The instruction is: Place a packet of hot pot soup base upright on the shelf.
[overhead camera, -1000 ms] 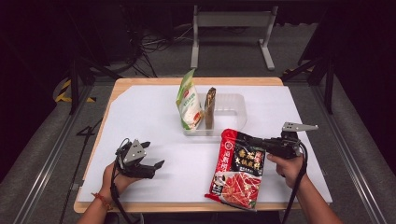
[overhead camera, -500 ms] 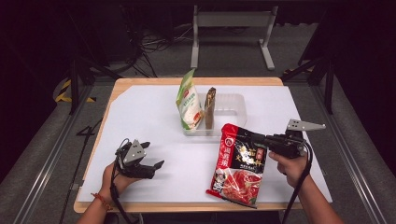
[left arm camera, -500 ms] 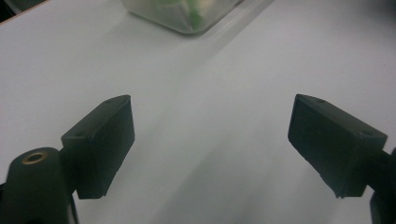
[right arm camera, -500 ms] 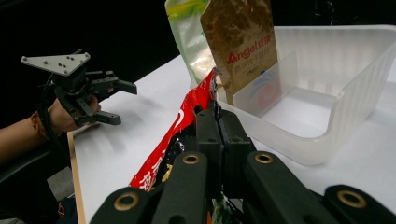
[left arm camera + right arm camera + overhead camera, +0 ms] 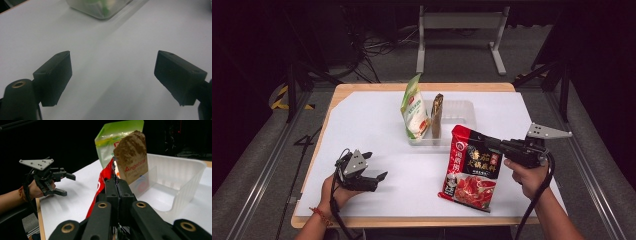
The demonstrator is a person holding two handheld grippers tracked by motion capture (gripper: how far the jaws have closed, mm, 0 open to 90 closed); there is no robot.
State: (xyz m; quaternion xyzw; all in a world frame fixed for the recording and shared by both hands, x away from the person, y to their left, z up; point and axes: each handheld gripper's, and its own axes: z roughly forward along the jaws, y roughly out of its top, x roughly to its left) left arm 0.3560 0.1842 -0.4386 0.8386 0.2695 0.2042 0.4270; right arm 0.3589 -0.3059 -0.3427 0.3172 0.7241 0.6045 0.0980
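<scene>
The clear plastic bin [image 5: 460, 116] is the landmark: a green-and-white pouch [image 5: 413, 111] and a brown packet [image 5: 437, 115] stand upright at its left end, blocking entry there. Its right part and the white tabletop [image 5: 367, 130] left of it lie open.

The right gripper [image 5: 488, 142], fingers clamped on the glossy red plastic food pouch [image 5: 472, 168], has lifted it higher off the white table [image 5: 362, 125].

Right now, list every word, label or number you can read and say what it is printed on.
"Angel": brown pouch standing in the clear plastic bin; the smaller print under it is too blurred.
Red pouch clamped in the right gripper: large Chinese characters, too blurred to read.
Green-and-white pouch: red logo and print, too small to read.
</scene>
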